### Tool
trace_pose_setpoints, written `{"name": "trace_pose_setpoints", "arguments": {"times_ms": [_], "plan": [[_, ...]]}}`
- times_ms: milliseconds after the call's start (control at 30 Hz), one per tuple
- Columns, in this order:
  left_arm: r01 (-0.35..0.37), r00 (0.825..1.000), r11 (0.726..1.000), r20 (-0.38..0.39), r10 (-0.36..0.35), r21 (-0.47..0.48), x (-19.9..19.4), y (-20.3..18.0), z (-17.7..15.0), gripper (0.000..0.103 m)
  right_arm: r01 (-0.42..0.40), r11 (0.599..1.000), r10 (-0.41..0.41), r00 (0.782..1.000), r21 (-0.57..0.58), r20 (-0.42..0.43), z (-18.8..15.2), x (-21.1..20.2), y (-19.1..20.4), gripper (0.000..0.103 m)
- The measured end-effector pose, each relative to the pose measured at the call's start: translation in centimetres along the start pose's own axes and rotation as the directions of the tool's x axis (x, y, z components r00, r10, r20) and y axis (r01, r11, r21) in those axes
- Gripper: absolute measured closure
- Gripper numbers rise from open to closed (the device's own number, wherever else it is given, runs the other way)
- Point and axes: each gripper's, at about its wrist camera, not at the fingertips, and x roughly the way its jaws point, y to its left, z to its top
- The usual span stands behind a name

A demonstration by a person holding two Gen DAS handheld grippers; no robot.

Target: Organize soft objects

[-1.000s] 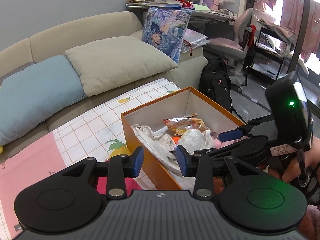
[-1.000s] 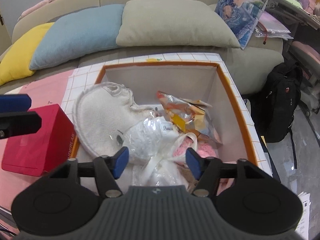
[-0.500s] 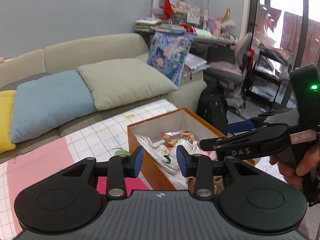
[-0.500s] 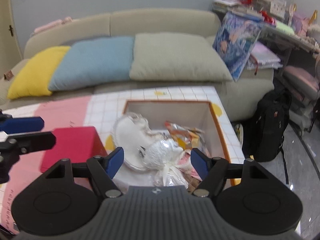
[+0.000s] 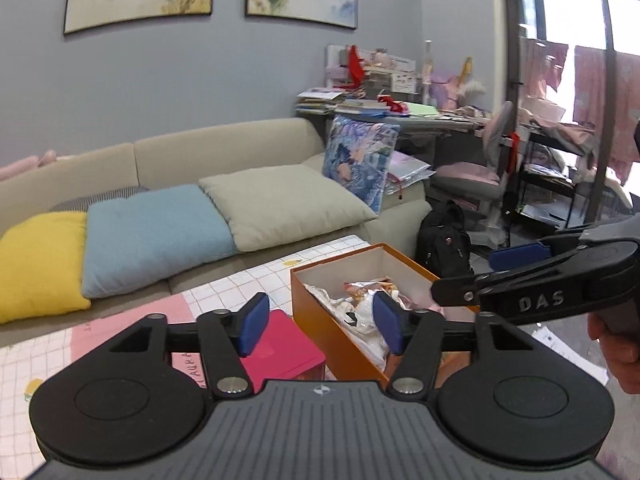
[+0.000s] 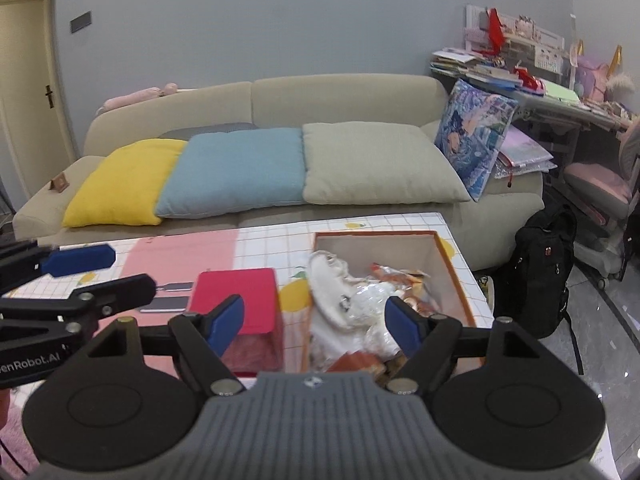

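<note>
sofa (image 6: 340, 96) behind orange box (image 6: 452, 264), red box (image 6: 236, 300) beside; left gripper (image 5: 318, 324) and right gripper (image 6: 312, 320) just widened, empty.

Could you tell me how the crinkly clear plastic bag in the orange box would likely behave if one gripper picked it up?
The clear plastic bag looks thin and wrinkled, so it would probably sag and crumple. Its glossy film may slip between pads. It seems light, though neighbouring items in the orange box might drag along.
</note>
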Motion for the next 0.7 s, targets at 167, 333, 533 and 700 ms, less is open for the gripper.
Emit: {"name": "trace_pose_setpoints", "arguments": {"times_ms": [167, 333, 533, 700], "plan": [[-0.060, 0.998, 0.997, 0.030, 0.059, 0.039, -2.5, -0.2, -1.2, 0.021, 0.012, 0.999, -0.012, 1.000, -0.029, 0.025, -2.1, -2.1, 2.8, 0.021], [-0.114, 0.988, 0.993, 0.108, 0.109, 0.037, -4.7, -0.8, -2.4, 0.009, 0.031, 0.999, -0.031, 0.999, 0.023, 0.008, -4.2, -3.3, 3.8, 0.009], [-0.164, 0.984, 0.984, 0.060, 0.168, -0.076, -5.0, -0.4, -3.1, 0.002, 0.069, 0.998, -0.069, 0.997, 0.010, -0.025, -6.3, -3.5, 4.7, 0.004], [-0.196, 0.979, 0.972, -0.088, 0.185, -0.132, -4.0, 0.2, -4.0, 0.002, 0.079, 0.996, -0.078, 0.996, 0.036, -0.031, -7.5, -3.8, 5.2, 0.004]]}}
